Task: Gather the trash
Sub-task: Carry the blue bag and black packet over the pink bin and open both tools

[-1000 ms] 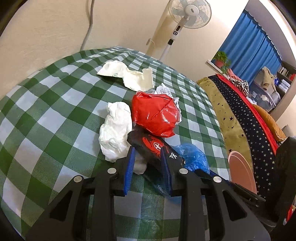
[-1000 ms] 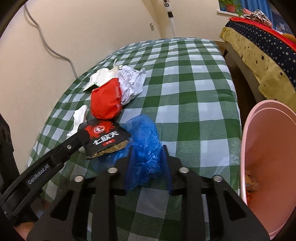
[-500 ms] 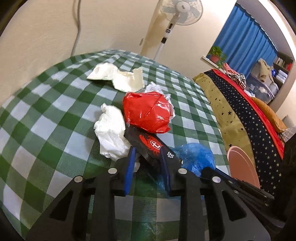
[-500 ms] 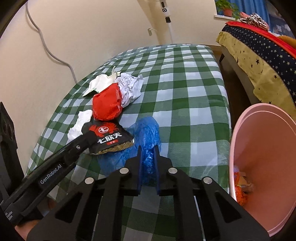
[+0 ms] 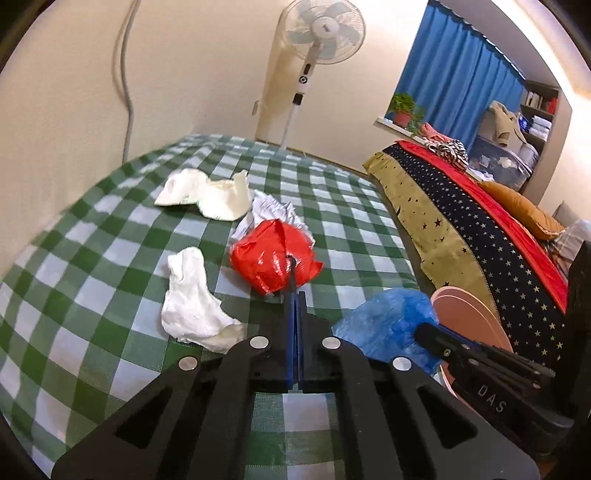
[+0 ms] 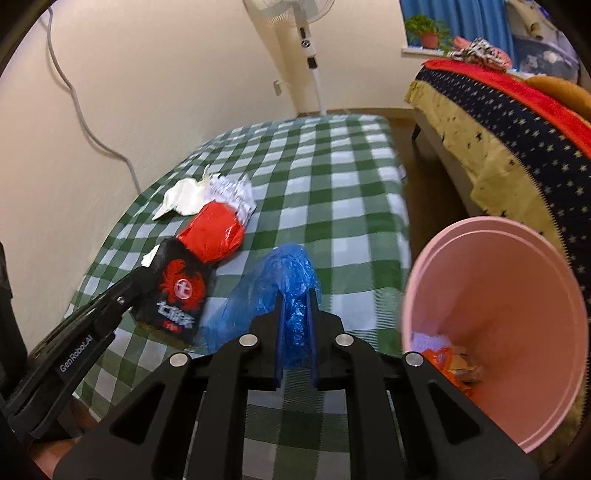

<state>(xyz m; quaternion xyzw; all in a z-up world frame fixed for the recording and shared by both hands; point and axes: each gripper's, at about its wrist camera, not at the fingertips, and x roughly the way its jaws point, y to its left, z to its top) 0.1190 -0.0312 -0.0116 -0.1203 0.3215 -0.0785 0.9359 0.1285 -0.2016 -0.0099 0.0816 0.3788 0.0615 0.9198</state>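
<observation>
My left gripper [image 5: 295, 295] is shut on a black snack wrapper [image 6: 177, 291] with a red logo, held just above the green checked table [image 5: 92, 258]; in its own view the wrapper [image 5: 291, 269] shows only edge-on. My right gripper [image 6: 297, 295] is shut on a crumpled blue plastic bag [image 6: 284, 273], which hangs lifted near the table's right edge. That blue bag [image 5: 388, 325] and the right gripper [image 5: 424, 328] also appear in the left wrist view. On the cloth lie a red plastic bag [image 5: 269, 254], a white tissue [image 5: 192, 306], a white wrapper [image 5: 207, 192] and crumpled paper [image 5: 273, 210].
A pink bin [image 6: 498, 295] stands on the floor beside the table's right edge, with some trash at its bottom. Beyond it is a bed [image 5: 480, 221] under a starred cover. A standing fan [image 5: 325, 33] and a wall cable are behind the table.
The left jaws closed flat on the black wrapper and raised it off the cloth. The right jaws closed on the blue bag and lifted it; the pink bin looms larger in the right view.
</observation>
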